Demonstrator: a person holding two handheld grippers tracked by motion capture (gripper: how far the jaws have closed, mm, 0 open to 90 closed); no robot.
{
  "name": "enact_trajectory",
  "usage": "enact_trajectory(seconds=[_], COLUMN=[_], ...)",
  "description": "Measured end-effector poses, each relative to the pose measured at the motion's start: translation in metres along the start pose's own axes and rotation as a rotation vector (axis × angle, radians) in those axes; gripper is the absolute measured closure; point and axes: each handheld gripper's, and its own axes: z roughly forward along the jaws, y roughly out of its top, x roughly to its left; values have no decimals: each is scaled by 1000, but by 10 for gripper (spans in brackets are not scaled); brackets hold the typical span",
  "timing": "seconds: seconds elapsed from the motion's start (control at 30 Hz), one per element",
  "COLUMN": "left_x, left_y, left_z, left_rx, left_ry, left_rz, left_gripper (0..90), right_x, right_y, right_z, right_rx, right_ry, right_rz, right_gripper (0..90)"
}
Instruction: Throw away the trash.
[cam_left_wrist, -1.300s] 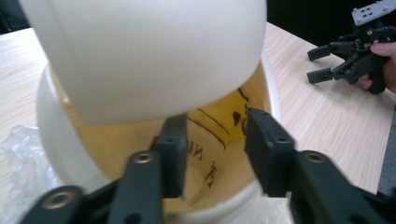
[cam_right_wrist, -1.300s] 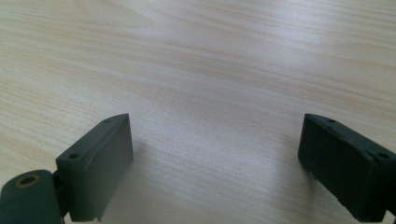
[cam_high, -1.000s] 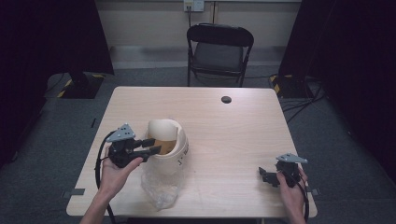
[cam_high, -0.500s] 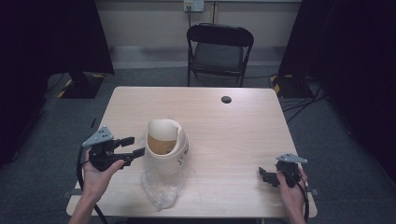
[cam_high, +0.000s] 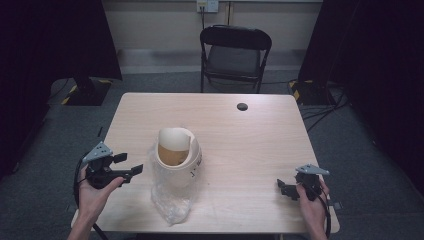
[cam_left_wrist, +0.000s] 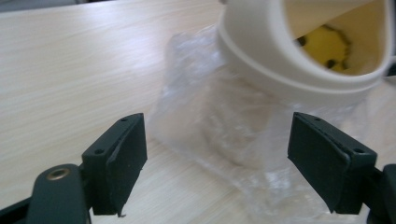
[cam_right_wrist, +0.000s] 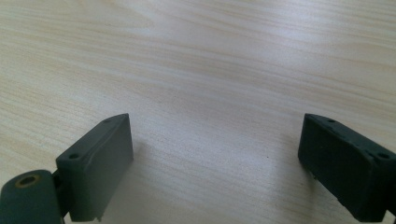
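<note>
one table (cam_high: 250, 145), one folding chair (cam_high: 235, 55) behind it, one cream tub (cam_high: 179, 155), one clear plastic bag (cam_high: 170, 200) under the tub, one small black disc (cam_high: 242, 106), two grippers: a left gripper (cam_high: 127, 167) and a right gripper (cam_high: 284, 189), each in one hand.

We see dark marks on the cream container's (cam_high: 177, 155) right side, too small to read.

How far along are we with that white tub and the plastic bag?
Nothing looks finished. The white tub lies tipped on the clear plastic bag, something yellow inside. Left tool is open, aimed at the bag without touching. Right tool is open over bare table. Any grasping remains.
</note>
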Motion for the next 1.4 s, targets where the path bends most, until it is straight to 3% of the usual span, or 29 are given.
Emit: enact_trajectory(seconds=[0.07,0.57,0.73,0.77,0.87,0.93,1.03,1.17,1.27,1.4], left_x=[4,45,56,56,51,50,50,48,46,44], left_y=[-5,-53,-67,-67,-69,-71,-76,-81,-82,-82], left_z=[2,13,17,19,26,31,35,38,40,42], left_rx=[17,97,141,151,195,212,180,141,144,140], left_ry=[-6,67,108,122,148,147,173,205,221,228], left_rz=[-14,-165,-190,-184,-114,-120,-116,-72,-44,-43], left_gripper=[175,175,181,184,204,206,185,171,156,146], right_x=[0,0,0,0,0,0,0,0,0,0], right_y=[0,0,0,0,0,0,0,0,0,0], right_z=[0,0,0,0,0,0,0,0,0,0], right_rx=[0,0,0,0,0,1,1,1,0,0], right_ry=[0,0,0,0,0,0,0,0,0,0], right_rz=[0,0,0,0,0,1,1,1,0,0], right_gripper=[94,94,94,94,94,94,94,94,94,94])
